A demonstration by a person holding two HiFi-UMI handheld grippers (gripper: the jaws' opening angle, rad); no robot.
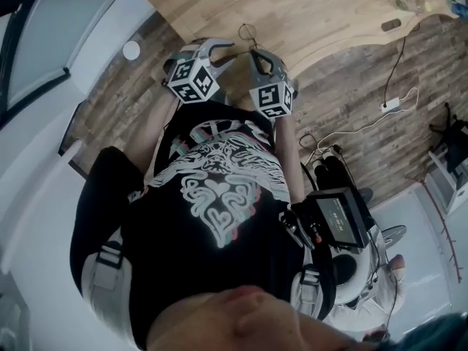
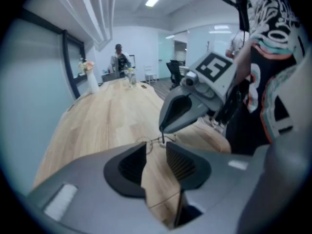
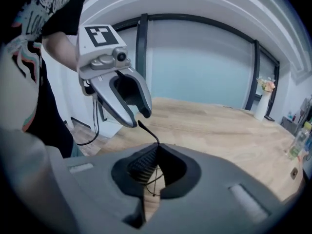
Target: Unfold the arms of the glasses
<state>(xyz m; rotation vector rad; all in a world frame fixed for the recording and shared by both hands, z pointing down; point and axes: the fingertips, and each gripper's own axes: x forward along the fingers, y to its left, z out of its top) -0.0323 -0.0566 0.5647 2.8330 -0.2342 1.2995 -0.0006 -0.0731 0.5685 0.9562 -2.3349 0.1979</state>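
The glasses (image 1: 247, 35) are a thin wire frame held just above the wooden table (image 1: 314, 9), near its front edge. My right gripper (image 3: 157, 149) is shut on them: a black arm tip (image 3: 147, 130) sticks up from its closed jaws and wire shows below the pads. In the left gripper view the right gripper (image 2: 162, 129) pinches the glasses (image 2: 146, 144) at its tip. My left gripper (image 2: 156, 150) stands open just short of the frame, its pads apart and pressing on nothing. From the right gripper view the left gripper (image 3: 139, 117) hovers beside the arm tip.
A vase of flowers (image 2: 90, 79) and a bottle (image 2: 130, 77) stand at the table's far end, where a person (image 2: 118, 60) stands. A power strip with cables (image 1: 391, 106) lies on the floor to the right. My body is close behind both grippers.
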